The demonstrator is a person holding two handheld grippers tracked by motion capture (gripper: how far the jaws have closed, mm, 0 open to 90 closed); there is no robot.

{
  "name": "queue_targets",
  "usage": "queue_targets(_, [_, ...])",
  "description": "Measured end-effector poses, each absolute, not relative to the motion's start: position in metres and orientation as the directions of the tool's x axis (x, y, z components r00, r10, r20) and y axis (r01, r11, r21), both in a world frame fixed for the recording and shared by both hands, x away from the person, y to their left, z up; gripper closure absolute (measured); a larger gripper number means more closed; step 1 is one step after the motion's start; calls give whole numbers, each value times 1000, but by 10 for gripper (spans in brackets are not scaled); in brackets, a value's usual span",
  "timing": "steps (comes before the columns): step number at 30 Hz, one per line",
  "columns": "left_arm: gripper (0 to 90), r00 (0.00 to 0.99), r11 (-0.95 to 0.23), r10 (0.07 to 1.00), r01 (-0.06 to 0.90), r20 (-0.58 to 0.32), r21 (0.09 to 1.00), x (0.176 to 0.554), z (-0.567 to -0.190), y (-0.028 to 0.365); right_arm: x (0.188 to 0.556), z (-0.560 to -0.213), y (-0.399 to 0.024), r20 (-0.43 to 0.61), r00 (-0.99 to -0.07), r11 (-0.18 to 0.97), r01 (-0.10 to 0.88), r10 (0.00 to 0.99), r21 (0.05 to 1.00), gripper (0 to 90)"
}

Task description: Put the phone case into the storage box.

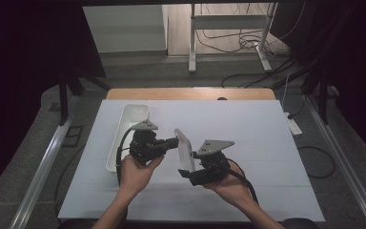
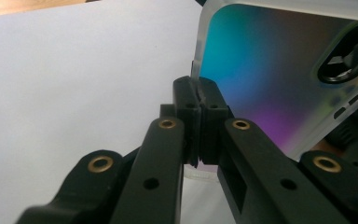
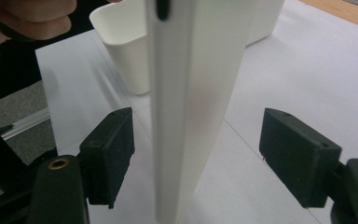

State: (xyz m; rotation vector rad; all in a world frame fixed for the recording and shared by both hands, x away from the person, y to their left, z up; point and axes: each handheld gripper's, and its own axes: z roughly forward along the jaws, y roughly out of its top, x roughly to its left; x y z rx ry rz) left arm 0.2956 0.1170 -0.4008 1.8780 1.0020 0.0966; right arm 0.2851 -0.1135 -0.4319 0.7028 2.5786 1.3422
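Table (image 1: 267,143): white sheet over it, long white bin (image 1: 126,138) lying at the left. Phone case (image 1: 185,150) is up in the air over the table's middle, on edge, between the two grippers, right of the bin.

Left gripper (image 2: 196,100): jaws fully closed, pinching the case's edge; the iridescent inner face and camera cutout (image 2: 349,60) sit just beyond.

Right gripper (image 3: 196,154): jaws apart, pads clear on both sides, case standing in the gap untouched, so the left pinch alone carries it.

Judgement: a handover to the left. Keep the pinch firm; back the right out straight, no brushing the case, or it may twist
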Motion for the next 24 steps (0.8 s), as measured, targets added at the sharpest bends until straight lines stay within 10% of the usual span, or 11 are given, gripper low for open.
queue_targets(24, [882,616,-202,734,599,-285,775,303,-403,140,297,-432,-138,135,-851,492,415,508,765,106])
